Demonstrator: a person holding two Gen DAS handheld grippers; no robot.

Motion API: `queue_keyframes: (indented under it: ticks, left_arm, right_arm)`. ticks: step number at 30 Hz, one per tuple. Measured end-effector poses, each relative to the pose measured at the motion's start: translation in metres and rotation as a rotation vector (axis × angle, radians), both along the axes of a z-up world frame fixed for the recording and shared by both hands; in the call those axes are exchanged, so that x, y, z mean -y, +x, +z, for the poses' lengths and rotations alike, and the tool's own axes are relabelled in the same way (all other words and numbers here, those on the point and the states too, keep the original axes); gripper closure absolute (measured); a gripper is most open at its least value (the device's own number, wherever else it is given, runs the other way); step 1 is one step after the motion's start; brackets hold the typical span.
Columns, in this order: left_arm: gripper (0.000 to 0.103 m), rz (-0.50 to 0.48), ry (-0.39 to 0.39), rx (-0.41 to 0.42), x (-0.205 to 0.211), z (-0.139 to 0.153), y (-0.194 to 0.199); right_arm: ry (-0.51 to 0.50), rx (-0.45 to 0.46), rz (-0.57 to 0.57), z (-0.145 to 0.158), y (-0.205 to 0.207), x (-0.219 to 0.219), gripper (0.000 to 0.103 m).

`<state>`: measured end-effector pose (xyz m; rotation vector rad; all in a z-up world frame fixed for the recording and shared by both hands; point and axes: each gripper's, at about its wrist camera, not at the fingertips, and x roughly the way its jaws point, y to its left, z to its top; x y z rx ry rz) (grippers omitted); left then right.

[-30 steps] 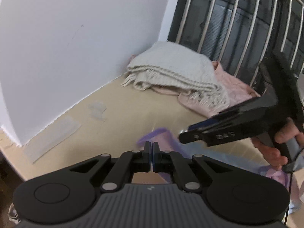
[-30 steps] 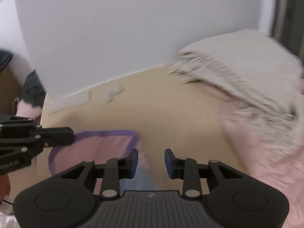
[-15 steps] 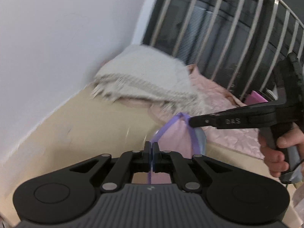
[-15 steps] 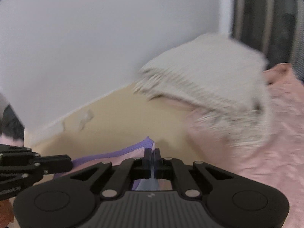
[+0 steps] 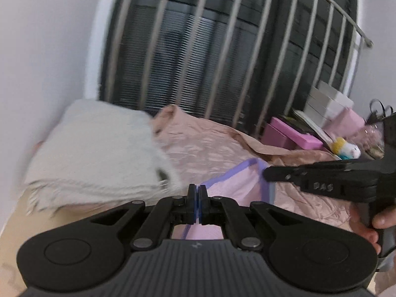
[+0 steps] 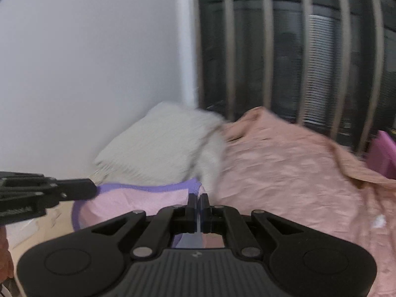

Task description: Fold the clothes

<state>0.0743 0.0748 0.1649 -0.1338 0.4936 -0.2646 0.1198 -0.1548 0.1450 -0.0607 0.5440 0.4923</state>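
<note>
Both grippers are clamped tight on the pink garment (image 5: 237, 185)'s purple-trimmed edge. Left gripper (image 5: 197, 198) pinches it at lower centre, right gripper (image 6: 198, 206) likewise, cloth stretched between them.

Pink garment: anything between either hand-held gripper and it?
No. Both already pinch the pink garment by its purple edge: the left hand-held gripper and the right hand-held gripper are shut directly on the cloth, with nothing between.

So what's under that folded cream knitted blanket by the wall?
The folded cream knitted blanket lies partly on a crumpled pink satin sheet, its near edge over the beige surface. Whatever lies beneath its middle is covered.
</note>
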Motion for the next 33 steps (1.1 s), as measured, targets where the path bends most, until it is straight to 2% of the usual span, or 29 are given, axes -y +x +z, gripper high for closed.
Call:
queue_keyframes:
  ticks: [3, 6, 9, 10, 11, 13, 14, 15, 16, 19, 21, 23, 26, 27, 28, 31, 33]
  left_arm:
    - [0.102, -0.038, 0.009, -0.006, 0.022, 0.001, 0.029]
    - [0.102, -0.061, -0.018, -0.018, 0.040, -0.003, 0.059]
    - [0.099, -0.037, -0.069, -0.034, 0.056, -0.016, 0.097]
    - [0.086, -0.014, -0.081, -0.069, 0.060, -0.025, 0.111]
    - [0.069, -0.006, -0.077, -0.123, 0.061, -0.035, 0.122]
    - [0.067, -0.002, -0.075, -0.181, 0.060, -0.050, 0.128]
    - [0.067, -0.007, -0.077, -0.187, 0.058, -0.055, 0.125]
    - [0.067, -0.026, -0.078, -0.166, 0.056, -0.056, 0.114]
    - [0.066, -0.053, -0.066, -0.143, 0.054, -0.056, 0.099]
    - [0.058, -0.150, -0.012, -0.134, 0.058, -0.056, 0.046]
    - [0.051, -0.257, 0.010, -0.147, 0.065, -0.067, -0.001]
    - [0.046, -0.353, 0.059, -0.155, 0.075, -0.082, -0.047]
    - [0.046, -0.394, 0.132, -0.182, 0.093, -0.114, -0.092]
    - [0.047, -0.390, 0.139, -0.188, 0.097, -0.121, -0.096]
    - [0.050, -0.383, 0.141, -0.199, 0.102, -0.129, -0.096]
    - [0.079, -0.366, 0.106, -0.247, 0.107, -0.141, -0.092]
    - [0.083, -0.349, 0.079, -0.263, 0.101, -0.143, -0.096]
  right_arm:
    - [0.026, 0.007, -0.084, 0.008, 0.014, 0.030, 0.101]
    - [0.014, -0.006, -0.154, 0.005, 0.036, 0.048, 0.101]
    - [-0.056, -0.044, -0.220, -0.010, 0.067, 0.056, 0.101]
    - [-0.084, -0.067, -0.238, -0.018, 0.079, 0.057, 0.100]
    - [-0.128, -0.090, -0.272, -0.030, 0.092, 0.056, 0.100]
    - [-0.212, -0.085, -0.323, -0.046, 0.102, 0.057, 0.085]
    - [-0.208, -0.064, -0.325, -0.049, 0.096, 0.062, 0.080]
    - [-0.198, -0.042, -0.323, -0.051, 0.087, 0.067, 0.068]
    - [-0.188, -0.019, -0.322, -0.053, 0.079, 0.072, 0.060]
    - [-0.065, -0.023, -0.298, -0.053, 0.036, 0.097, 0.060]
    - [0.002, -0.060, -0.222, -0.057, -0.004, 0.105, 0.061]
    - [0.055, -0.070, -0.090, -0.067, -0.055, 0.107, 0.061]
    - [0.113, -0.109, 0.036, -0.093, -0.112, 0.105, 0.066]
    - [0.119, -0.129, 0.047, -0.103, -0.122, 0.104, 0.070]
    - [0.115, -0.146, 0.040, -0.112, -0.128, 0.102, 0.078]
    - [0.114, -0.204, 0.012, -0.132, -0.134, 0.097, 0.093]
    - [0.082, -0.221, -0.001, -0.140, -0.140, 0.091, 0.095]
